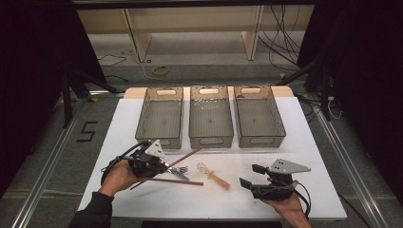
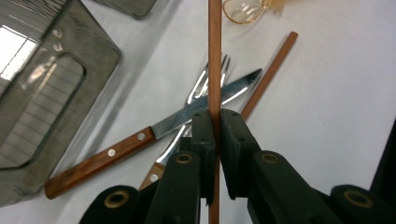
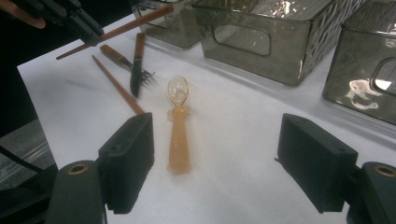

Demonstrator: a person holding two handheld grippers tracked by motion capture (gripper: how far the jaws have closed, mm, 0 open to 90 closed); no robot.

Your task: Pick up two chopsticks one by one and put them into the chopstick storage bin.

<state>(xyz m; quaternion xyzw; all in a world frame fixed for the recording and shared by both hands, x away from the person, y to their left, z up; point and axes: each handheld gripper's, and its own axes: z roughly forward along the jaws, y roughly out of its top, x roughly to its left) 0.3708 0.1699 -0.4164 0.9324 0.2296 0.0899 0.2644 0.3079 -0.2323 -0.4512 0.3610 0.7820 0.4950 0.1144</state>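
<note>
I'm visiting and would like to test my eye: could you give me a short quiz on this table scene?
1. True or false: the left hand-held gripper is shut on a chopstick.
2. How many clear bins stand in the row at the table's far side?
3. What lies on the table between the right hand-held gripper's open jaws? A) a fork B) an orange-handled spoon C) a knife

Key: 1 true; 2 three; 3 B.
</note>
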